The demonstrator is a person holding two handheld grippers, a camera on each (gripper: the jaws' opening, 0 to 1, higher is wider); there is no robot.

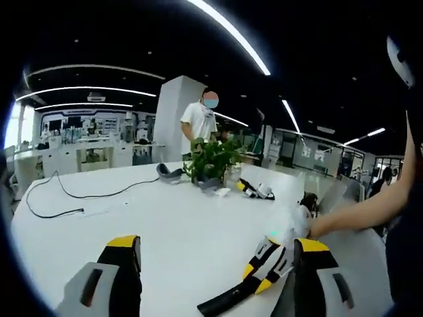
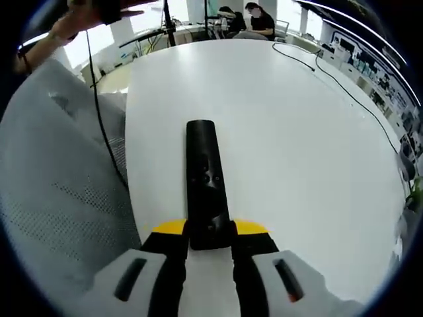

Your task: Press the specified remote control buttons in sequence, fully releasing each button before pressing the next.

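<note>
A: Holding the remote control by its near end, our right gripper has its yellow-tipped jaws closed against both sides of it, and the long black body points away from us over the white table.

B: And we'd say that grip makes sense: pinned at one end, button face up, so the other tool can come down on the keys without the remote sliding.

A: Over in the left gripper view, we see that same pair from the side, the right gripper with the dark remote running out low toward the bottom edge. Our left gripper hangs near it, jaws spread wide with nothing between them.

B: Open and free, then, which we read as the pressing hand not yet on a key.

A: Further out on the table, a potted plant, a black cable trailing across, and a small yellow and black device.

B: What can't we make out?

A: The buttons. A few small marks show on the remote's face, but which key is which we can't tell. Its near end is tucked between the jaws, and whether it rests on the table or is lifted just off it, we can't say.

B: A grey mesh chair fills our left side there, and a person stands behind the plant.
</note>
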